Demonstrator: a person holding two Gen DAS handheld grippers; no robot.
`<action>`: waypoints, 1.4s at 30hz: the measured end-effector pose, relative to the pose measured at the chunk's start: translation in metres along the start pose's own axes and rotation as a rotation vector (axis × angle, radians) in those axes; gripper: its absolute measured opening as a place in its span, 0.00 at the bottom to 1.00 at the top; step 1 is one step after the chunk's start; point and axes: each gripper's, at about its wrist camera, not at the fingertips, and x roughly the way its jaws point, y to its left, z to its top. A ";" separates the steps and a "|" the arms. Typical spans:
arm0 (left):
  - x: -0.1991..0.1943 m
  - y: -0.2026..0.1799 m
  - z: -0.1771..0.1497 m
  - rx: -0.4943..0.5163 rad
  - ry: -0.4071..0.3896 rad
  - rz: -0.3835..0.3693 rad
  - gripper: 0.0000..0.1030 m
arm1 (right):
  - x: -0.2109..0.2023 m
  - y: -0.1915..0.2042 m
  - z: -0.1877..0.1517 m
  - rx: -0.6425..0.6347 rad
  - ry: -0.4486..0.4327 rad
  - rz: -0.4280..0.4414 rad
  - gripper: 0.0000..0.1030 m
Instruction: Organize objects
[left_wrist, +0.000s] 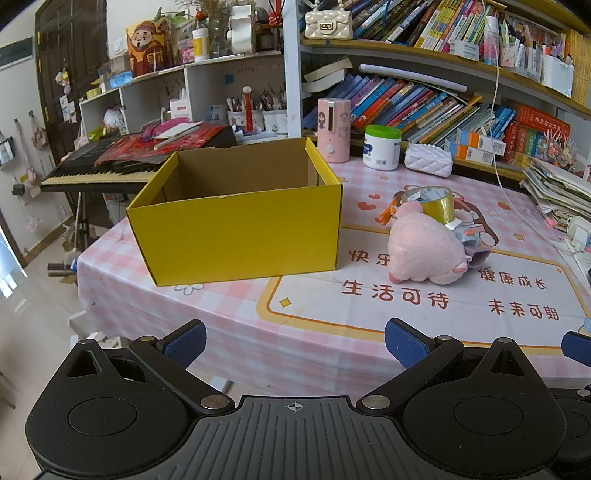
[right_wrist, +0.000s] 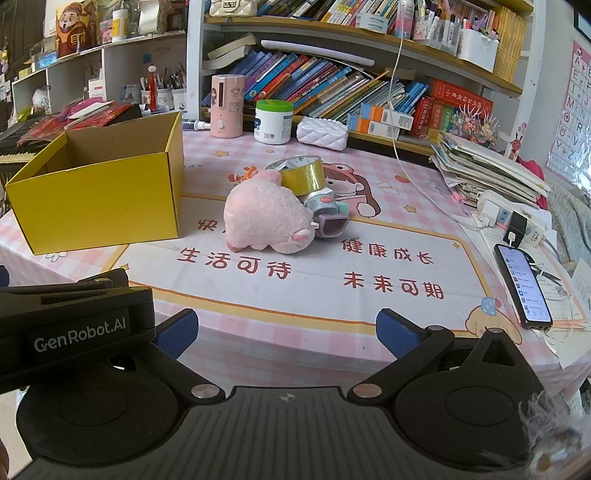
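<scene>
An open yellow cardboard box (left_wrist: 236, 232) stands on the table's left side, and its inside looks empty; it also shows in the right wrist view (right_wrist: 99, 199). A pink plush pig (left_wrist: 424, 251) lies to its right, also seen in the right wrist view (right_wrist: 266, 218). Behind the pig lean a roll of yellow tape (left_wrist: 436, 203) (right_wrist: 301, 175), a small toy (right_wrist: 325, 203) and a purple item (right_wrist: 332, 227). My left gripper (left_wrist: 295, 343) is open and empty at the table's near edge. My right gripper (right_wrist: 286, 332) is open and empty beside it.
A pink-checked tablecloth (right_wrist: 369, 266) covers the table. A phone (right_wrist: 522, 284) on a cable, a power strip (right_wrist: 517, 221) and stacked papers (right_wrist: 487, 170) lie at the right. A pink bottle (left_wrist: 333, 129), white jar (left_wrist: 382, 147), white pouch (left_wrist: 428, 160) and bookshelves line the back. A keyboard (left_wrist: 103, 170) stands left.
</scene>
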 end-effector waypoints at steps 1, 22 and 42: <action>0.000 0.000 0.000 0.000 0.000 0.000 1.00 | 0.000 0.000 0.000 0.000 0.000 0.000 1.00; -0.001 0.006 0.000 -0.003 -0.001 0.002 1.00 | 0.001 0.004 0.002 -0.004 -0.003 0.000 1.00; 0.002 0.009 0.002 -0.010 0.003 0.009 1.00 | 0.003 0.010 0.003 -0.014 -0.003 0.006 1.00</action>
